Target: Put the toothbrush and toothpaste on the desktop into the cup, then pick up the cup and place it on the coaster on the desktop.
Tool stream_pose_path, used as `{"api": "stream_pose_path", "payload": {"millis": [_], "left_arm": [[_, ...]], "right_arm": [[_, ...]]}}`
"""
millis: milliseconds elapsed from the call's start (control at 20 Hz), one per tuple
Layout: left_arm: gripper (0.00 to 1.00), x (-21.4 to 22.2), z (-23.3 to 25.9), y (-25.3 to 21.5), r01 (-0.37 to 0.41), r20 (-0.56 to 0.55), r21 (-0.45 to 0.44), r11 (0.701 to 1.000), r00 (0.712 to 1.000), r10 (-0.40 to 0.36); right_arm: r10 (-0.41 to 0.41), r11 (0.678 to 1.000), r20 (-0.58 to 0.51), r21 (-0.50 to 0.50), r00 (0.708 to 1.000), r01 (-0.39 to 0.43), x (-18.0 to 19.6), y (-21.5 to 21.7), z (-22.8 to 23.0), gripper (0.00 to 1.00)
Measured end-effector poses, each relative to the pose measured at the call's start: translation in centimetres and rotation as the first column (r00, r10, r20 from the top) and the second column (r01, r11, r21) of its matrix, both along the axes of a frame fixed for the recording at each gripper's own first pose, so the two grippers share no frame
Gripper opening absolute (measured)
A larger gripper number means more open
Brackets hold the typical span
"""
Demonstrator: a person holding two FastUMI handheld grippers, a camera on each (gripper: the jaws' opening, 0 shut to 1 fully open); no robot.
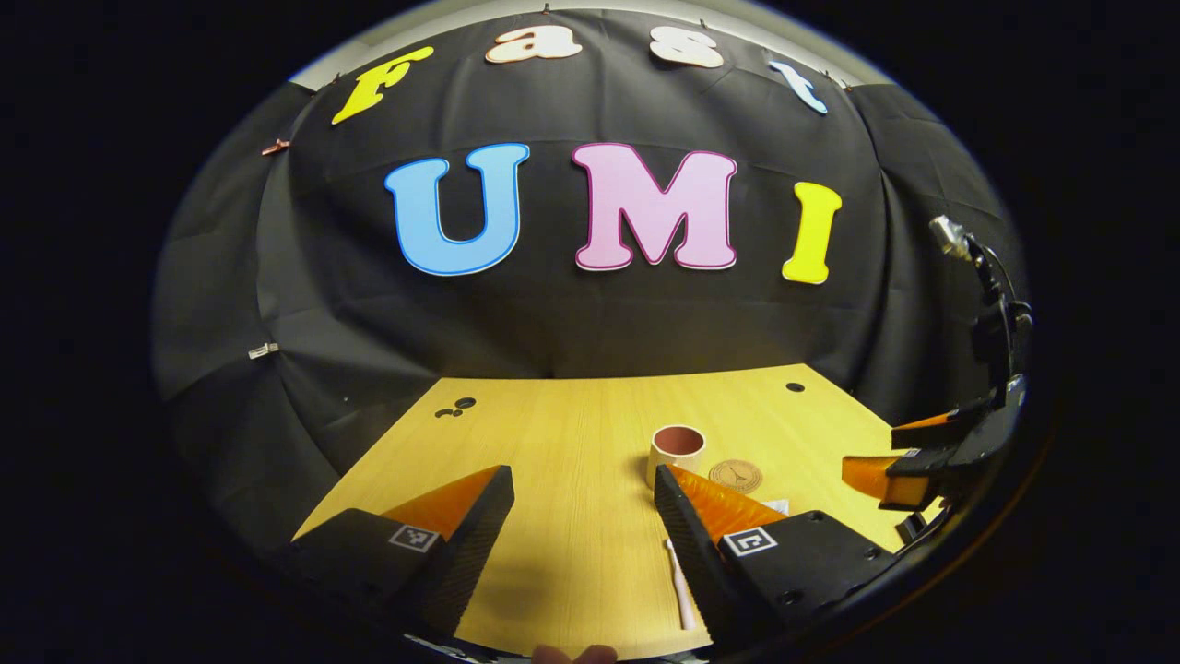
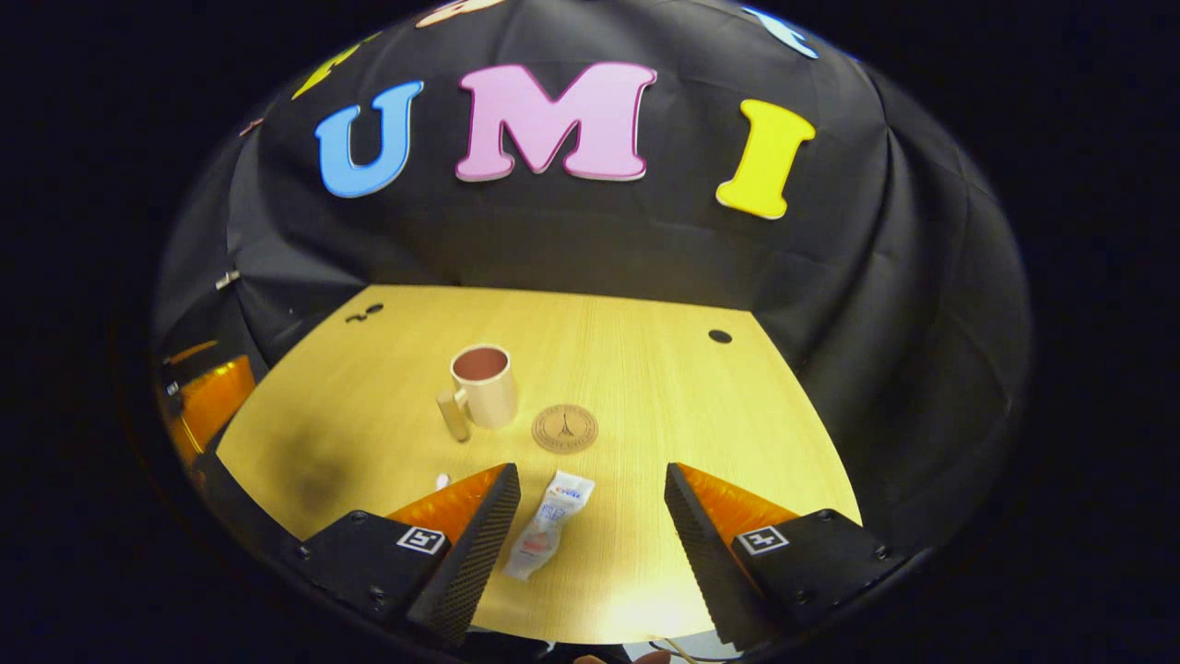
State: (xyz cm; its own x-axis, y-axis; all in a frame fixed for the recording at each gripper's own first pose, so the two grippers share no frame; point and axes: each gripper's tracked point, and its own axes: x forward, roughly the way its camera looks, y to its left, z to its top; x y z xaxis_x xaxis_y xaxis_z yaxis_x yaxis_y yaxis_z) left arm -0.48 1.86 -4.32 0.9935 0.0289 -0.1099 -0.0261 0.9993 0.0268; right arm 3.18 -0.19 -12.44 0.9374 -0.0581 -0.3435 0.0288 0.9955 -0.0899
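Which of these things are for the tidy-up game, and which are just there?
For the job:
cup
toothpaste
toothbrush
coaster
left gripper
right gripper

Just there:
wooden desktop
black cloth wall

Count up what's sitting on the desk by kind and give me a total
Cup: 1
Coaster: 1
Toothpaste tube: 1
Toothbrush: 1
Total: 4
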Motion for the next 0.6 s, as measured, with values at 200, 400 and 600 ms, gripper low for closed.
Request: {"api": "stream_pose_path", "payload": {"millis": [200, 400, 600], "left_arm": [[0.95, 0.0, -1.0, 1.1, -0.007, -0.032, 0.001, 1.000, 0.999, 0.007], [0.95, 0.3, -1.6, 1.8, -0.006, -0.049, 0.000, 1.000, 0.999, 0.006], [0.95, 0.7, -2.2, 2.7, -0.003, -0.067, 0.000, 1.000, 0.998, 0.003]], "right_arm": [[0.015, 0.999, -0.122, 0.031, 0.992, -0.011, 1.7, 1.5, -4.3, 0.97], [-0.001, 0.999, -0.227, 0.050, 0.974, 0.012, 3.6, 2.2, -8.1, 0.97], [-0.029, 0.998, -0.301, 0.052, 0.953, 0.047, 5.4, 2.3, -10.8, 0.97]]}}
